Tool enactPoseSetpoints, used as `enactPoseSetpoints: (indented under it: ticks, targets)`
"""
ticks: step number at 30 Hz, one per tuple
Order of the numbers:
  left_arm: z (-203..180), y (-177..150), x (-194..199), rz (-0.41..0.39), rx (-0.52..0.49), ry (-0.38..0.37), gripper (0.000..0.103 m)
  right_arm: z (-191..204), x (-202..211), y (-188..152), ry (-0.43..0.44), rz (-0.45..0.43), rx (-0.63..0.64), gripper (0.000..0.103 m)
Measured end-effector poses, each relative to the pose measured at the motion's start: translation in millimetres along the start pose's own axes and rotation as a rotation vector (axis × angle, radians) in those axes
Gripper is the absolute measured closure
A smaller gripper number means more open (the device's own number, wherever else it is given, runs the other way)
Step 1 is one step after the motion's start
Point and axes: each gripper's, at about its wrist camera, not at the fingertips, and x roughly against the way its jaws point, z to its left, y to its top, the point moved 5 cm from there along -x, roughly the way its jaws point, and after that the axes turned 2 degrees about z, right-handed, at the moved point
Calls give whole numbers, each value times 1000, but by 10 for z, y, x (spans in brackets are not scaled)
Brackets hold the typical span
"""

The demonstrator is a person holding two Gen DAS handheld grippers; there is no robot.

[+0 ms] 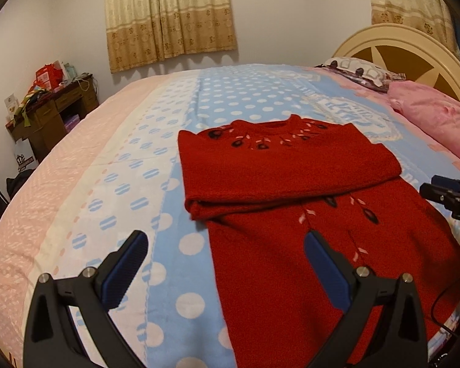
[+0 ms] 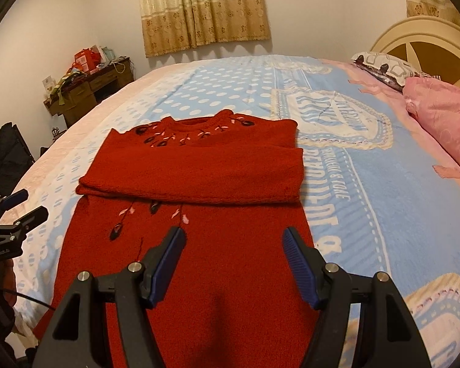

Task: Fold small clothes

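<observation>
The red sweater (image 2: 199, 214) lies mid-bed (image 2: 368, 184), sleeves apparently folded across its chest; the hem fold remains. Left tool (image 1: 227, 263) and right tool (image 2: 234, 254) are spread, empty.

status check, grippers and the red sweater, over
Left gripper open, empty. Right gripper open, empty, above the hem. Red sweater flat on bed, sleeves folded across chest. Nothing in the way.
</observation>
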Motion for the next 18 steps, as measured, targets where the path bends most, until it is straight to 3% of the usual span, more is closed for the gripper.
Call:
enactPoseSetpoints:
  ticks: [9, 18]
  targets:
    - [-92, -60, 184, -11, -15, -30, 0, 76, 205, -218, -42, 3, 76, 35]
    - [-128, -275, 310, 15, -24, -41, 0, 50, 304, -394, -38, 20, 69, 35]
